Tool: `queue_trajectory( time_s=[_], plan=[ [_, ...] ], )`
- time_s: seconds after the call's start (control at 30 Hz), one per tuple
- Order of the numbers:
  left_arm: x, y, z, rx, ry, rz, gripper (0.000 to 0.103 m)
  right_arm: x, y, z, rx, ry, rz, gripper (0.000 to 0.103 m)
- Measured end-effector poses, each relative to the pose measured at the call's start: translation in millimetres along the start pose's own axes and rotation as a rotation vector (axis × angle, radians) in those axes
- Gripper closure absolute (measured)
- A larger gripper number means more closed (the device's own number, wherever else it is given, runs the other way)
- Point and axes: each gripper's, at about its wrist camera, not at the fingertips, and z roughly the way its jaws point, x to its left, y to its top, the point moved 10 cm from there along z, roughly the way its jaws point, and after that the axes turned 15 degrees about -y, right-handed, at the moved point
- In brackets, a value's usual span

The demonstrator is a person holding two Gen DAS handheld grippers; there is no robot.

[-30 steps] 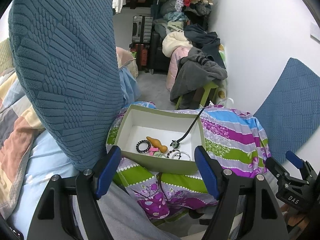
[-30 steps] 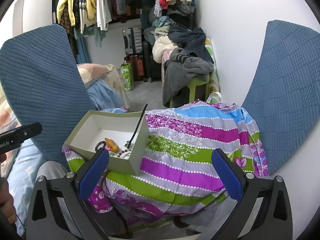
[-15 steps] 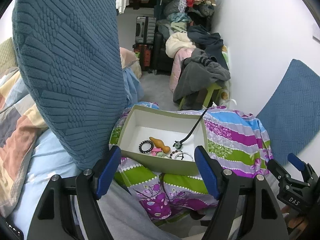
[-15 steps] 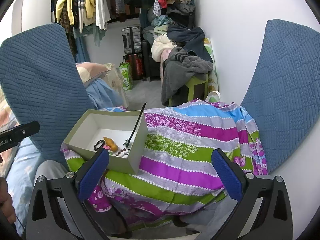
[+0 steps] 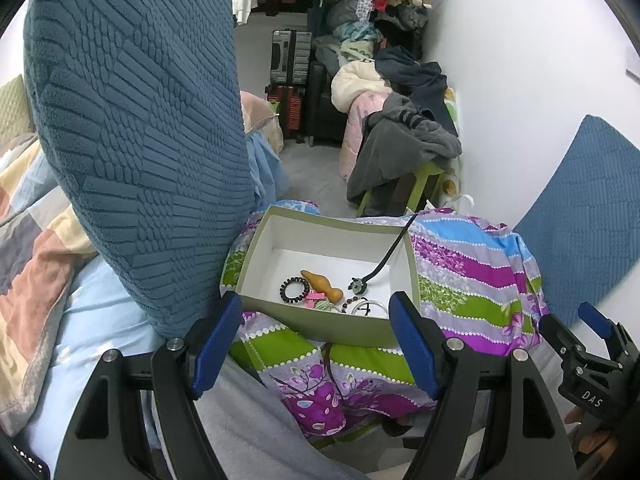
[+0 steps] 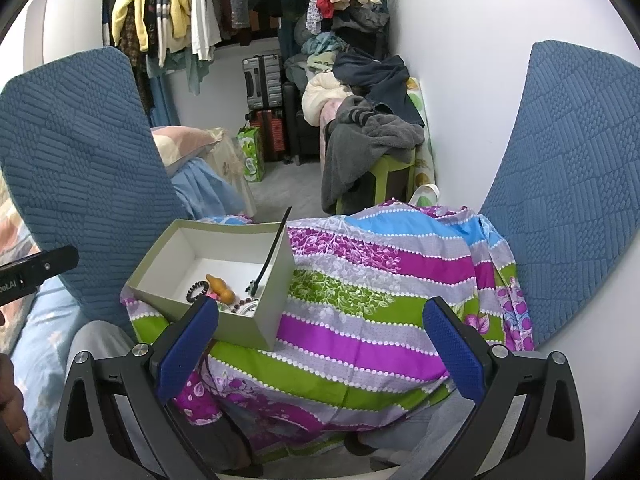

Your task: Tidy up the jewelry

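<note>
Striped in purple, green, blue and grey, a floral cloth (image 6: 372,300) covers the low surface, flanked by a blue quilted cushion (image 5: 136,128) on the left and another (image 6: 576,184) against the white wall; hanging clothes and suitcases fill the back of the room. On the cloth's left part sits the open green box (image 5: 320,322) with a white inside. It holds a black beaded bracelet (image 5: 295,289), an orange gourd-shaped piece (image 5: 322,285), small pink bits, a clear bangle (image 5: 370,307), and a black cord (image 5: 390,250) that leans up over the right rim.

Compared with a second ago, the box lies a little higher and further right in the left wrist view, and its contents lie as they did. The left gripper (image 5: 316,344) is spread wide, holding nothing, its blue pads either side of the box's near wall. The right gripper (image 6: 320,350) is likewise wide apart and empty, over the cloth just right of the box.
</note>
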Motion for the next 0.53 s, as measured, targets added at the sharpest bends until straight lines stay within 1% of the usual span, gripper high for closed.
queue_trajectory(
  time_s=[0.53],
  plan=[
    [-3.5, 0.0, -0.4, -0.006, -0.001, 0.01, 0.027, 2.3, 0.2, -0.8, 0.008, 0.0, -0.004, 0.0]
  ],
)
